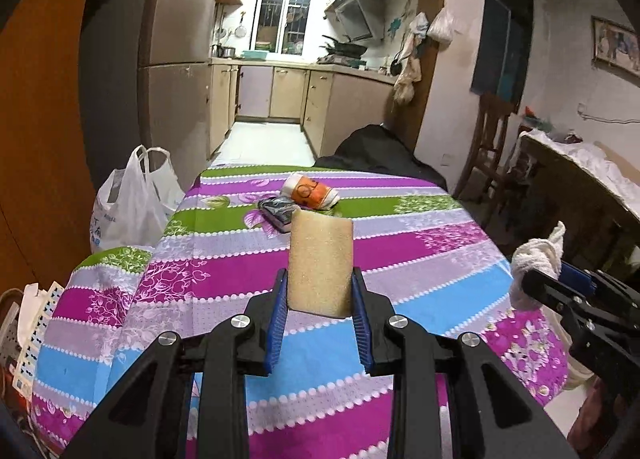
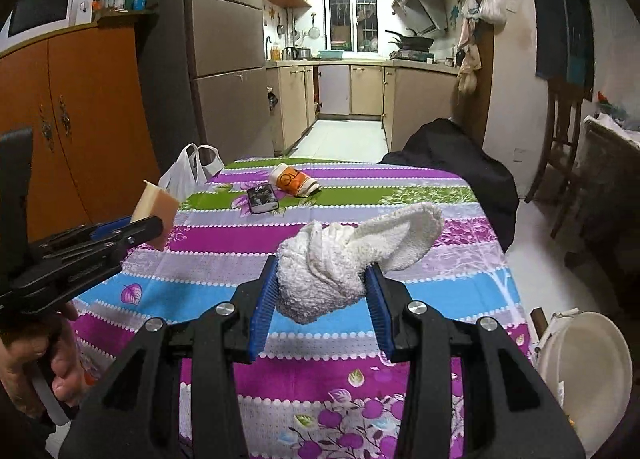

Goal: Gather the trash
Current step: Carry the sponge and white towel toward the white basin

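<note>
The left gripper (image 1: 320, 291) has its blue pads (image 1: 279, 319) pressed against both sides of a yellow sponge (image 1: 321, 263), which stands upright between them, lifted clear above the striped floral tablecloth (image 1: 420, 259). From the right wrist view this gripper (image 2: 154, 229) reaches in level from the left edge, the sponge (image 2: 156, 211) sticking up at its tip, and the person's left hand (image 2: 36, 363) wraps the handle below.

The right gripper (image 2: 322, 291) clamps a bunched white cloth (image 2: 348, 255) between its pads (image 2: 264, 307); one loose end flops out to the right past the fingers, above the table. In the left wrist view it (image 1: 532, 283) comes in from the right edge, roughly level, cloth (image 1: 536, 259) bulging at its tip.

Both grippers are held side by side over the near half of the table. Farther along lie a tipped orange paper cup (image 1: 310, 191) and, just beside it, a dark flat packet (image 1: 278, 211). A white plastic bag (image 1: 128, 207) sits off the table's left edge, and a white basin (image 2: 588, 375) stands low at the right
</note>
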Action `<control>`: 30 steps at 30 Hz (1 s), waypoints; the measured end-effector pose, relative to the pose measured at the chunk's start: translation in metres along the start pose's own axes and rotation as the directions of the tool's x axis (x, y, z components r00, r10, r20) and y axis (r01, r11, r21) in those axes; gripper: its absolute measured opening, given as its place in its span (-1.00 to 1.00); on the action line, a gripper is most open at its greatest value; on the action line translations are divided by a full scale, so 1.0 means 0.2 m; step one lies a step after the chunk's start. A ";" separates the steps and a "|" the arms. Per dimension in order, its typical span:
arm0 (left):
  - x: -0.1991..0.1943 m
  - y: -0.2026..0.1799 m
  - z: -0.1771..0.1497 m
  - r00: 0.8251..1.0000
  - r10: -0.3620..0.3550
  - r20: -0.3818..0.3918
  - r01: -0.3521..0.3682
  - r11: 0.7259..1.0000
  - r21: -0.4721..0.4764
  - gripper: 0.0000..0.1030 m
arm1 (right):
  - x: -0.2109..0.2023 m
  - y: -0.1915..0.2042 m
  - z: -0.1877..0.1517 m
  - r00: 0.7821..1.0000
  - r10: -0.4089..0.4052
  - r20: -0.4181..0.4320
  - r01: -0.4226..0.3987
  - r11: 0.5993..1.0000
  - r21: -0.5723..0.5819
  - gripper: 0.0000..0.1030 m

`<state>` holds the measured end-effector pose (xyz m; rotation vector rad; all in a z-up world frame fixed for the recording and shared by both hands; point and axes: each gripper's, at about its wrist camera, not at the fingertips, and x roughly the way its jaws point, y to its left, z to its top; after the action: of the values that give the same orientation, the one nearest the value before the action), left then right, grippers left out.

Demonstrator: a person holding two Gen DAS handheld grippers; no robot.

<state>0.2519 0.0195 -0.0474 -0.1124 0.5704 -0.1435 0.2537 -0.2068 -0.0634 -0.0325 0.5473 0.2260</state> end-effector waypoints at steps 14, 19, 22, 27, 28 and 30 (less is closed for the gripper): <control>-0.12 -0.33 0.01 0.996 -0.093 0.015 0.092 0.994 0.066 -0.40 | -0.18 -0.14 0.00 0.997 -0.073 0.031 0.071 0.997 0.035 -0.21; -0.12 -0.50 0.04 0.991 -0.136 0.014 0.133 0.986 0.101 -0.40 | -0.26 -0.24 0.01 0.992 -0.119 0.041 0.117 0.992 0.056 -0.21; -0.11 -0.61 0.06 0.987 -0.162 0.009 0.160 0.980 0.119 -0.40 | -0.32 -0.32 0.02 0.987 -0.153 0.044 0.150 0.986 0.074 -0.21; -0.09 -0.82 0.09 0.974 -0.227 -0.006 0.225 0.962 0.151 -0.40 | -0.42 -0.49 0.02 0.976 -0.215 0.043 0.210 0.972 0.108 -0.20; -0.09 -0.86 0.10 0.971 -0.238 -0.008 0.236 0.958 0.160 -0.40 | -0.45 -0.53 0.02 0.972 -0.233 0.038 0.227 0.967 0.115 -0.20; -0.08 -0.98 0.10 0.964 -0.266 -0.016 0.264 0.947 0.185 -0.40 | -0.48 -0.59 0.01 0.967 -0.254 0.027 0.249 0.960 0.128 -0.20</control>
<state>0.2296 -0.1697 0.0067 -0.0075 0.5279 -0.4567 0.2006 -0.3422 -0.0152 0.0235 0.5077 -0.0563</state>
